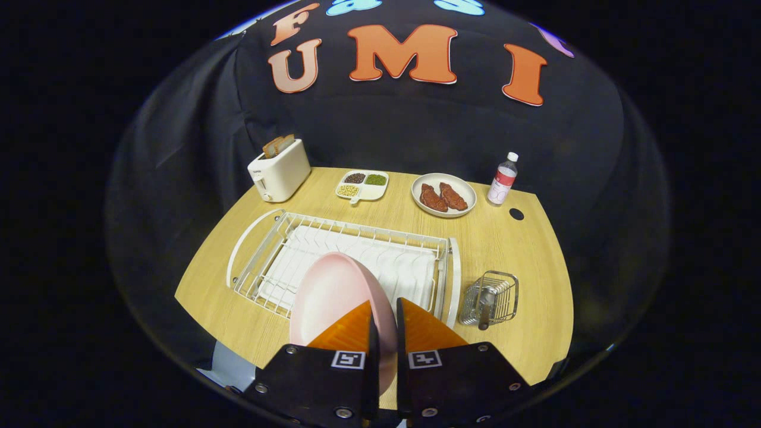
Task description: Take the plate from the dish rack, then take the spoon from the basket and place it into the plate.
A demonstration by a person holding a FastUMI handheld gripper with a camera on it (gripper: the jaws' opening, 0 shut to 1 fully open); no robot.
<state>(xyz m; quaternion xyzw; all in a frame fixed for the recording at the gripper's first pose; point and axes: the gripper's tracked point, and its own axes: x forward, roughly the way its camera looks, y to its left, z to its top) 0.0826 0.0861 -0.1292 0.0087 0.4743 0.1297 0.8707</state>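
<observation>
Gripping the rim of the pink plate (333, 297) edge-on between both fingers, the tongs (385, 327) held it upright above the dish rack (416, 261), while the basket (490, 297) holding the spoon (486, 309) stood just right of the rack on the tabletop (523, 249).

I am holding my gripper (386, 321) high and tipped downward, its two fingers (351, 333) pointing toward twelve o'clock and drawn nearly together, both pressing on the rim of the pink plate (333, 297) between them.
</observation>
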